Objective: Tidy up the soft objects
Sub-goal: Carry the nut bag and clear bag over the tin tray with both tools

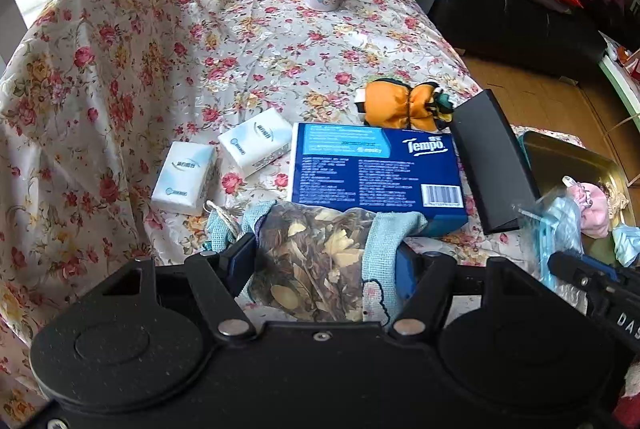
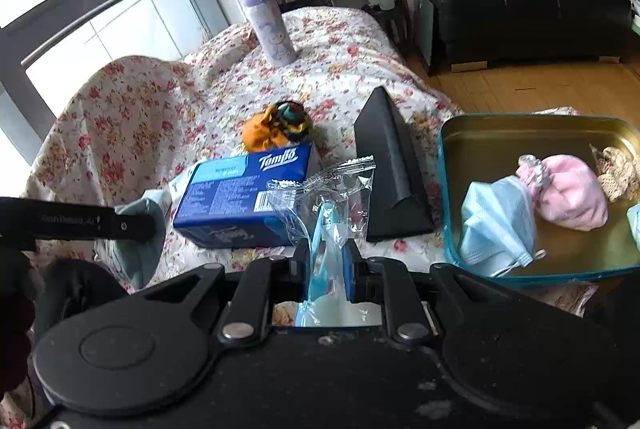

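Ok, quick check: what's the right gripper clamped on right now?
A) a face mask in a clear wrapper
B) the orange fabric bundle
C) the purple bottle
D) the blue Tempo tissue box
A: the right gripper is shut on the wrapped mask, its clear wrapper sticking up past the fingertips in front of the Tempo box.

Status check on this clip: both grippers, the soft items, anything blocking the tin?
Left gripper shut on sachet pouch. Right gripper shut on bagged mask. Tin holds mask, pink pouch. Black case beside tin, not blocking.
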Demonstrator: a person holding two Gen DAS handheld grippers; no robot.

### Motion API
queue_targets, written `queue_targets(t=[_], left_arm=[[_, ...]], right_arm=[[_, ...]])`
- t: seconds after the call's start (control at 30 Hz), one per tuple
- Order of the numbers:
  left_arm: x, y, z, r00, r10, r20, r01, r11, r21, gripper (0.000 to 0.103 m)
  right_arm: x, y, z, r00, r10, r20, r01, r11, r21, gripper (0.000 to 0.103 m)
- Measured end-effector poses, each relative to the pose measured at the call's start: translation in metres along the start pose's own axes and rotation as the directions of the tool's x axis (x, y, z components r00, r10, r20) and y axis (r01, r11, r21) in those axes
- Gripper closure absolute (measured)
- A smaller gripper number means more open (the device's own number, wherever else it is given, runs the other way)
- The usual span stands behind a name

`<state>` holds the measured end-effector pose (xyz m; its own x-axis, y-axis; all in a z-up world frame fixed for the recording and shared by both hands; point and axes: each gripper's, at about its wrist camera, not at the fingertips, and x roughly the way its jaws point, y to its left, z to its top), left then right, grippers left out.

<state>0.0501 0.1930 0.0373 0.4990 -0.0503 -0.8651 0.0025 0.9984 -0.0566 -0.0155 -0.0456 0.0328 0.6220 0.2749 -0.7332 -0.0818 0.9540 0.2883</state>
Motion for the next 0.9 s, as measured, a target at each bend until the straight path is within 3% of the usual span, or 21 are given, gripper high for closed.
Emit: queue_targets(t=[0.23, 0.47, 0.7, 0.9], left_arm=[[-0.007, -0.030, 0.012, 0.999, -0.042, 0.016, 0.041, 0.997, 0.063, 0.040], [-0.009, -0.082, 0.031, 0.994, -0.107, 0.028, 0.101, 0.982, 0.162, 0.040], [-0.002, -0.132, 0.049, 0.983, -0.186, 0.003, 0.181, 0.960, 0.214, 0.040], [0.014, -0.172, 0.062, 0.973, -0.228, -0.042, 0.231, 0.945, 0.232, 0.040]], right_arm=[[-0.013, -0.039, 0.017, 0.994, -0.086, 0.074, 0.080, 0.994, 0.081, 0.086], [-0.026, -0.098, 0.029, 0.963, -0.235, 0.130, 0.204, 0.956, 0.210, 0.086], [-0.021, -0.148, 0.038, 0.908, -0.386, 0.166, 0.316, 0.888, 0.333, 0.086], [-0.007, -0.178, 0.036, 0.839, -0.510, 0.188, 0.406, 0.819, 0.406, 0.085]])
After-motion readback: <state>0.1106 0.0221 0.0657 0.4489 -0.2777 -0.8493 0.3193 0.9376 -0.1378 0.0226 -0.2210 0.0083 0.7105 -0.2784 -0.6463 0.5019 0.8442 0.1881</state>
